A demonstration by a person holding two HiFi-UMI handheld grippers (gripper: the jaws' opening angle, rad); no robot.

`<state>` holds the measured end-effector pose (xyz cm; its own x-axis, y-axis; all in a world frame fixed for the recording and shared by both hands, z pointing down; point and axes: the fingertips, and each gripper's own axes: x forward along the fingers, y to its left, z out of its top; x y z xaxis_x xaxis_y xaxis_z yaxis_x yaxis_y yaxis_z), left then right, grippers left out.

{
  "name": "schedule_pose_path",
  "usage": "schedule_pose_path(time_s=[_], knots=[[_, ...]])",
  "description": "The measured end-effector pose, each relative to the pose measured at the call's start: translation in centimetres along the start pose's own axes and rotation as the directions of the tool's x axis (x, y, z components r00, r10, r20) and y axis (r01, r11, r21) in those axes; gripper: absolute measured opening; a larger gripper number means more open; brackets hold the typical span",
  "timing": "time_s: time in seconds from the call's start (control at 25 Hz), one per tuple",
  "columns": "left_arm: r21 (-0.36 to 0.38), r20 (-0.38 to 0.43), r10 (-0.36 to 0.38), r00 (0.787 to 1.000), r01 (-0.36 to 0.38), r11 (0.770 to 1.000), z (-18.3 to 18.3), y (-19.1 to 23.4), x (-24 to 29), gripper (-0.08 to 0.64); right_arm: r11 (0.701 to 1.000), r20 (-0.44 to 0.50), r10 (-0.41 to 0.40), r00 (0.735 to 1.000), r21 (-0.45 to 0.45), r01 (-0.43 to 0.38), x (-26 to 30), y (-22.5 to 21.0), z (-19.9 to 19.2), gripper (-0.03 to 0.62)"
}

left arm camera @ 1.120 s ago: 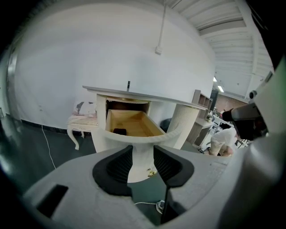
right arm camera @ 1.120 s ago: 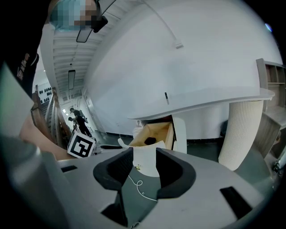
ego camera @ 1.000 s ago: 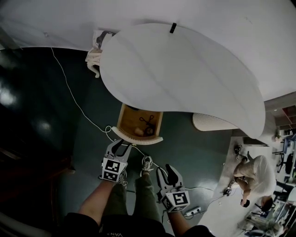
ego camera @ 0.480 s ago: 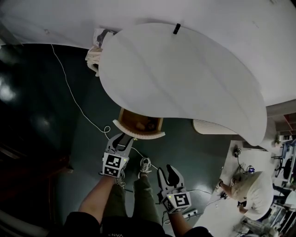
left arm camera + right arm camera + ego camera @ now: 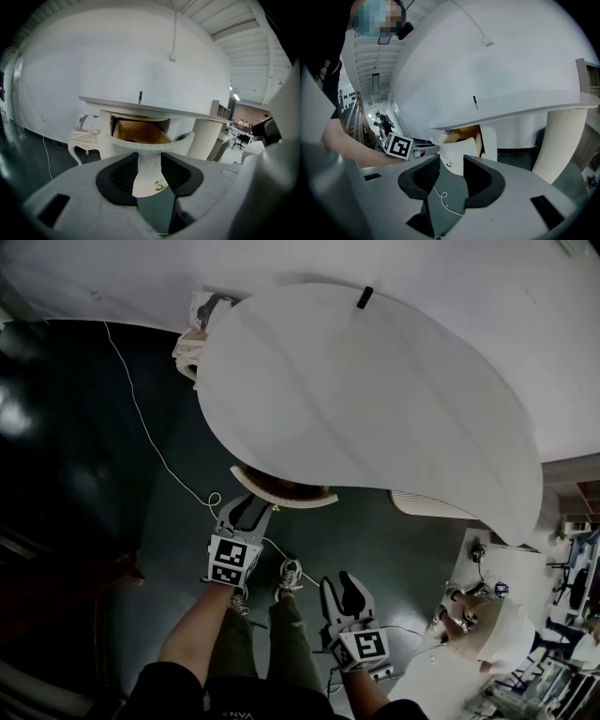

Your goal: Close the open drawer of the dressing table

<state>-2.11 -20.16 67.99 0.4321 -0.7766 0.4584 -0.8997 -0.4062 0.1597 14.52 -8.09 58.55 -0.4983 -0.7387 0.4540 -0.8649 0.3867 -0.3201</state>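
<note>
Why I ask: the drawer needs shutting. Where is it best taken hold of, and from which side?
Take the brass knob on the drawer's curved white front, coming straight at it from the front. It is probably the only part jaws can close round; the front is broad and smooth. The left gripper faces it, jaws apart.

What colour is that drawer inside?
The drawer is light-brown wood inside; left gripper view shows it best.

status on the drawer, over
Left gripper jaws open, at the drawer front. Right gripper open, empty, held back. Drawer a little way out. Nothing seen blocking it.
</note>
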Motion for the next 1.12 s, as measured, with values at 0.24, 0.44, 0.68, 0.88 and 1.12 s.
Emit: schedule_pose_path(time_s=[0.24,0.44,0.68,0.88,1.12], knots=[[0.0,0.023,0.022,1.0,-0.022,1.0,1.3,0.5,1.3,0.155,0.999,-0.039,-0.024,0.999,-0.034,0.023,0.1,-1.9,0.3,0.158],[-0.002,0.036,0.033,0.999,-0.033,0.999,2.2,1.1,2.8,0.155,0.999,-0.039,-0.015,0.999,-0.047,0.014,0.6,-2.8,1.0,0.158],[-0.006,0.043,0.046,0.998,-0.046,0.999,3.1,1.6,4.6,0.155,0.999,-0.022,0.005,1.0,-0.053,-0.006,1.2,-3.4,2.7,0.158],[-0.001,0.065,0.058,0.996,-0.058,0.998,3.9,2.0,5.5,0.155,0.999,-0.027,0.015,1.0,-0.049,-0.016,1.7,-3.5,3.5,0.158],[-0.009,0.091,0.073,0.993,-0.073,0.997,4.7,2.6,6.6,0.155,0.995,-0.05,0.035,0.998,-0.088,-0.04,1.9,-4.4,2.9,0.158]])
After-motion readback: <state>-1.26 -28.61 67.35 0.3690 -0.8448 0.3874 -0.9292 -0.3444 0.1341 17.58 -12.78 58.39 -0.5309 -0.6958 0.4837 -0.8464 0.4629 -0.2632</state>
